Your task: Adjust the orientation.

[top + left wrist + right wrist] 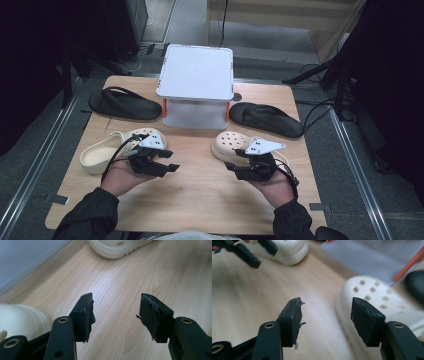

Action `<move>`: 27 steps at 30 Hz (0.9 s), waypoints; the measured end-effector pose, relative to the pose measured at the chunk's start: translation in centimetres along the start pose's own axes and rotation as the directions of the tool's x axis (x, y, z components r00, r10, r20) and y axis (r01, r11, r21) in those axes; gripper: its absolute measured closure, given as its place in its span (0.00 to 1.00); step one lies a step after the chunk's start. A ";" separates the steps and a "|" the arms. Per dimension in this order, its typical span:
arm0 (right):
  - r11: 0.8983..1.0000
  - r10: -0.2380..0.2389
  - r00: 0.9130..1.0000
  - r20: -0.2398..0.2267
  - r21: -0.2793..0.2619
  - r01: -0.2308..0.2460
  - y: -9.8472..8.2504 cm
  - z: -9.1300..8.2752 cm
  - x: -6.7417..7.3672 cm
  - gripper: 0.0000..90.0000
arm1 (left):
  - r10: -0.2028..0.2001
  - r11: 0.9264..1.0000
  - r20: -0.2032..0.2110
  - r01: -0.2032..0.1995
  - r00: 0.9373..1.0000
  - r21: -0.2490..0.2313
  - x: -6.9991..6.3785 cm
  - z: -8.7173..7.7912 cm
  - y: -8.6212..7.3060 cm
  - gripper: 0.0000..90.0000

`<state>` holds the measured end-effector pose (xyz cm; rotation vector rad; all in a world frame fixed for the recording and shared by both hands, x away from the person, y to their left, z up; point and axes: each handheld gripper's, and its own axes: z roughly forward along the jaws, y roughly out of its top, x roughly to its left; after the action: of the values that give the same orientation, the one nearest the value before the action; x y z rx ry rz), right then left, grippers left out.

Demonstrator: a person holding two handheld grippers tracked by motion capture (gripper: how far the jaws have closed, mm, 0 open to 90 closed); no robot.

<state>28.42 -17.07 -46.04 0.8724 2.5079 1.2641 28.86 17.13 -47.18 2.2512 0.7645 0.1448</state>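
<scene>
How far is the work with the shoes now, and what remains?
Nothing looks done yet. The two cream clogs and two black sandals all lie on the table, around the small white shelf. In hand: the left gripper and right gripper hover open and empty, each beside a clog. Any gripping and moving of the shoes is left.

**Materials and surface finishes**

The table [200,190] is showing pale, smooth wood grain. Both cream clogs [100,155] [227,142] are looking like matt moulded foam. The black flip-flops [125,104] [267,119] are appearing matt, rubbery. Gripper pads [151,315] are showing frayed black rubber.
</scene>
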 end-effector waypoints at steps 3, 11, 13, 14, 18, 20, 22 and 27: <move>0.998 -0.035 0.999 -0.012 0.051 0.036 -0.2 0.7 0.6 0.51 | -0.016 1.000 -0.004 0.016 1.000 0.003 0.3 0.0 0.1 0.50; 0.996 -0.071 0.997 -0.044 0.060 0.073 -0.2 1.1 1.1 0.50 | -0.009 1.000 -0.001 0.009 1.000 0.028 0.5 0.3 0.0 0.48; 0.997 -0.040 0.996 -0.076 0.057 0.044 -0.2 0.9 1.0 0.50 | -0.004 1.000 -0.002 0.004 1.000 0.023 0.4 0.2 0.0 0.47; 0.998 -0.032 0.997 -0.070 0.054 0.036 -0.1 0.8 1.0 0.51 | -0.004 1.000 -0.002 0.004 1.000 0.023 0.4 0.2 0.0 0.47; 0.998 -0.026 0.998 -0.058 0.047 0.029 0.1 0.3 1.1 0.54 | 0.002 1.000 0.002 -0.002 1.000 0.015 0.4 0.1 0.0 0.46; 0.998 -0.028 0.998 -0.058 0.046 0.031 0.2 0.3 1.2 0.55 | 0.002 1.000 0.002 -0.002 1.000 0.016 0.4 0.1 0.0 0.46; 0.998 -0.030 0.997 -0.072 0.058 0.034 0.1 0.4 1.3 0.55 | -0.002 1.000 0.010 0.002 1.000 0.023 0.4 0.1 0.0 0.46; 0.996 -0.036 0.996 -0.085 0.082 0.043 -0.3 1.0 1.1 0.55 | 0.003 1.000 0.007 -0.003 1.000 0.028 0.3 0.0 0.2 0.47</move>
<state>27.86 -15.91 -46.80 0.7996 2.6474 1.2153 29.19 17.24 -47.07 2.2782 0.7639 0.1284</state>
